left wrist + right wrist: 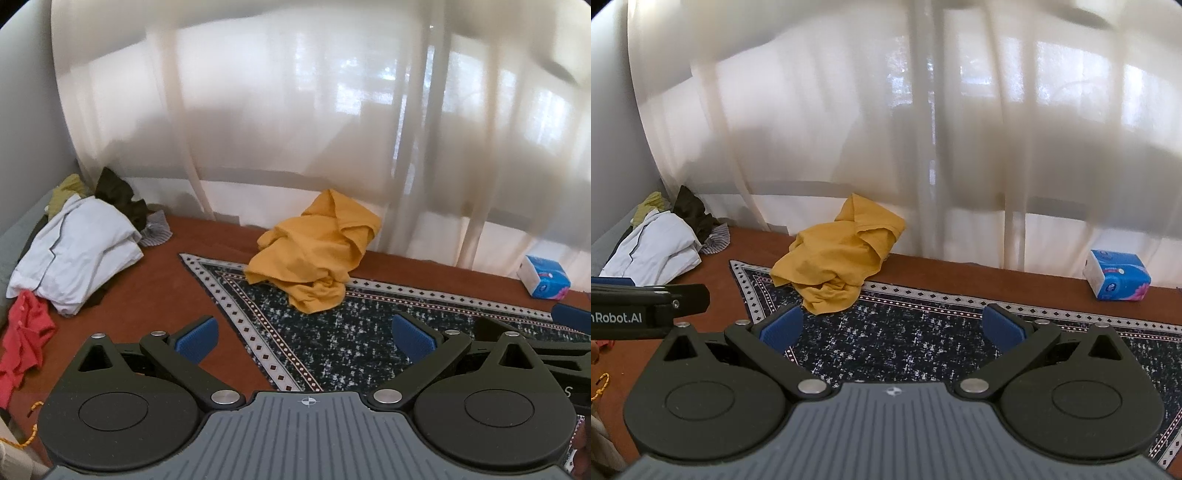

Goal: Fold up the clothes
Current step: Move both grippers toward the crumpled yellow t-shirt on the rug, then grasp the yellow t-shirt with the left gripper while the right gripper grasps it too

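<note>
The crumpled yellow garment [314,254] lies ahead of both my grippers at the rug's [905,343] far edge; left gripper [304,339] and right gripper [892,328] spread, empty, the left more squarely facing it.

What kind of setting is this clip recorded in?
Most likely a room in a home. Sheer curtains hang over a window, a patterned rug lies on a reddish-brown surface, and loose laundry sits around: a yellow garment and a pile of clothes.
</note>
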`<act>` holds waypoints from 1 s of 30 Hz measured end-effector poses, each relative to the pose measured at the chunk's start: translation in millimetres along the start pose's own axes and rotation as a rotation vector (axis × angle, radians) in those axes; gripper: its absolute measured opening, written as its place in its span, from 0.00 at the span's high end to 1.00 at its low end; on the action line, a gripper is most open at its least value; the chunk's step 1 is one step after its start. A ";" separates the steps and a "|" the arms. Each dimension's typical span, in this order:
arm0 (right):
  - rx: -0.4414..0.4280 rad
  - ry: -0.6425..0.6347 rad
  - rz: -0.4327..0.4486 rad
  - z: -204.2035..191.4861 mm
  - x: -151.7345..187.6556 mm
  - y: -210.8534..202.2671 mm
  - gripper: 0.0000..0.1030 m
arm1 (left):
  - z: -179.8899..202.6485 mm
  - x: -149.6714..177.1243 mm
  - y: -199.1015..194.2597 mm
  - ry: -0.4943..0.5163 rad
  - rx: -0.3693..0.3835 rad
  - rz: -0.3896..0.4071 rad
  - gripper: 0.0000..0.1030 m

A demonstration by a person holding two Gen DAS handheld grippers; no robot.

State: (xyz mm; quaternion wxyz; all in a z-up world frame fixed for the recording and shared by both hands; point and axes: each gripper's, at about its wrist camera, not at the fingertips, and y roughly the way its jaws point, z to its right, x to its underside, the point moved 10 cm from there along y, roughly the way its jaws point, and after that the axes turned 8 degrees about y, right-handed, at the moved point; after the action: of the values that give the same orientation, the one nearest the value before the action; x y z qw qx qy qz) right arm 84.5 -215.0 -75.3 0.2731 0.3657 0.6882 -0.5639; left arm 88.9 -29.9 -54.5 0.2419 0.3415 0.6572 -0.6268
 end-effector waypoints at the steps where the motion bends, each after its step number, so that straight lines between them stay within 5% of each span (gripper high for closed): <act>1: -0.001 -0.002 -0.001 0.3 -0.4 0.1 0.00 | 0.7 -0.2 0.6 -0.002 0.000 -0.002 0.00; 20: -0.077 -0.084 -0.031 -1.3 -6.5 20.7 0.00 | 1.1 5.6 8.3 -0.076 -0.062 -0.029 0.00; 30: -0.014 -0.051 -0.069 -14.9 -3.5 57.2 0.00 | -17.6 5.5 54.7 -0.061 0.029 -0.074 0.00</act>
State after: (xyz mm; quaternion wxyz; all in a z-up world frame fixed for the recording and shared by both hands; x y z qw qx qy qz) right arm 133.5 -195.6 -102.3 0.2736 0.3250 0.6973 -0.5773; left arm 128.4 -12.7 -92.9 0.2332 0.3011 0.6525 -0.6551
